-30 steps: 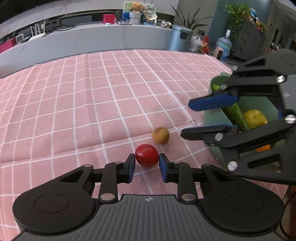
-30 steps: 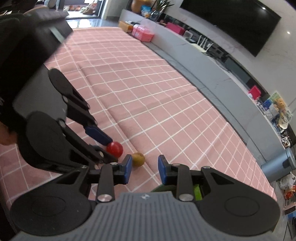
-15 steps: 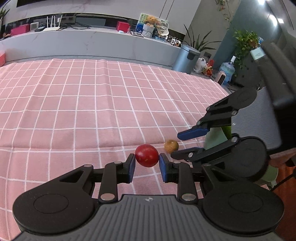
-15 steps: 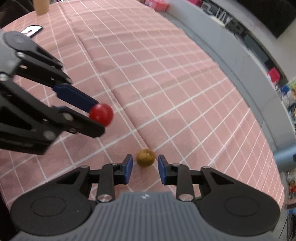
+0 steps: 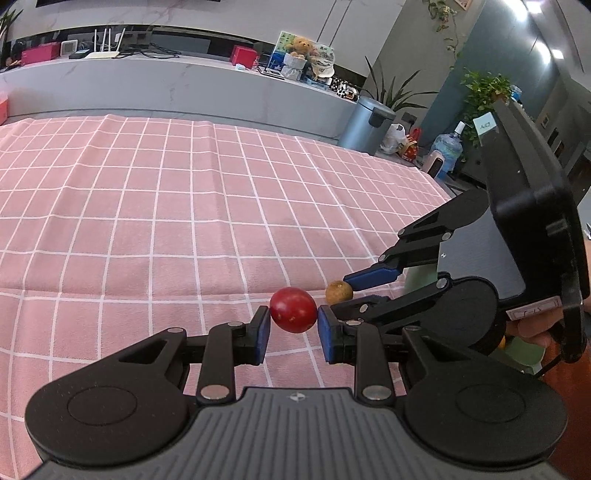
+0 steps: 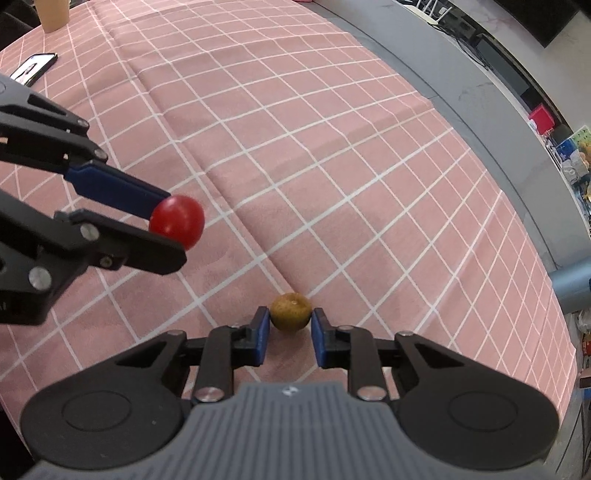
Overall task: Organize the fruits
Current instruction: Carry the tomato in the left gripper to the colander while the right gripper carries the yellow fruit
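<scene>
A small red fruit [image 5: 293,309] hangs a little above the pink checked cloth [image 5: 147,221], with my left gripper [image 5: 293,314] shut on it. Seen from the right wrist, that red fruit [image 6: 177,221] sits at the tip of the left gripper [image 6: 176,225], left of centre. A small brown round fruit [image 6: 290,312] lies on the cloth. My right gripper [image 6: 290,318] points steeply down over it, its jaws closing, and both blue pads touch its sides. From the left wrist, the brown fruit [image 5: 338,291] shows between the right gripper's fingers [image 5: 373,276].
A pale green bowl [image 5: 415,280] stands mostly hidden behind the right gripper at the cloth's right edge. A phone [image 6: 35,66] and a cup [image 6: 55,14] lie far off on the cloth. A hand [image 5: 535,326] holds the right gripper. Beyond the table runs a grey counter [image 5: 184,92].
The right gripper has come down from above the bowl to the brown fruit and closed around it. The left gripper has lifted and rolled a little, the red fruit still in it.
</scene>
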A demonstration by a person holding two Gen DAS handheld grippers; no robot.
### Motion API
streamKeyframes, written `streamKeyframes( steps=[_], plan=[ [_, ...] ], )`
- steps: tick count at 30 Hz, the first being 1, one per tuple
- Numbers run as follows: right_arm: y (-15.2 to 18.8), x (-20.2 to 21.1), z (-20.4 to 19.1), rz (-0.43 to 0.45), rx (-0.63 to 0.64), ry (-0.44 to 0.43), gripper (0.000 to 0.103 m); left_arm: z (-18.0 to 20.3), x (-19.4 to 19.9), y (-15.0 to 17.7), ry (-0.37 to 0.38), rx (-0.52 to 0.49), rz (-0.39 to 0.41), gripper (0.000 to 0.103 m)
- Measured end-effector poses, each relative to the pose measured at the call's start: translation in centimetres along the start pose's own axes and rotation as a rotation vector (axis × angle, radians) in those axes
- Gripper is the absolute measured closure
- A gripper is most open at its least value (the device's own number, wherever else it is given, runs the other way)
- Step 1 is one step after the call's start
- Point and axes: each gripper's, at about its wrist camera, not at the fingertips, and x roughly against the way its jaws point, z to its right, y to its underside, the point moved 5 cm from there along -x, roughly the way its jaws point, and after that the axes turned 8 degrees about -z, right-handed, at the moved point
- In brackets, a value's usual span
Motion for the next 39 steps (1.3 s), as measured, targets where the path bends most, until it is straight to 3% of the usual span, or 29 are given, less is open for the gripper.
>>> streamKeyframes(
  steps=[10,17,29,39],
  plan=[
    [0.7,3.7,-1.2,0.072,-0.033,0.014,0.083,0.8,1.2,-0.4,-0.017,-0.014,0.005,0.072],
    [2.7,7.8,-2.1,0.166,-0.153,0.014,0.084,3.2,3.9,-0.6,-0.052,-0.053,0.016,0.072],
    [9.4,14.6,-4.3,0.404,-0.417,0.055,0.084,7.8,7.4,1.4,-0.070,-0.112,0.049,0.072],
    [16.2,17.0,-5.0,0.510,-0.595,0.180,0.083,12.3,7.3,2.9,-0.045,-0.167,0.066,0.072]
  ],
)
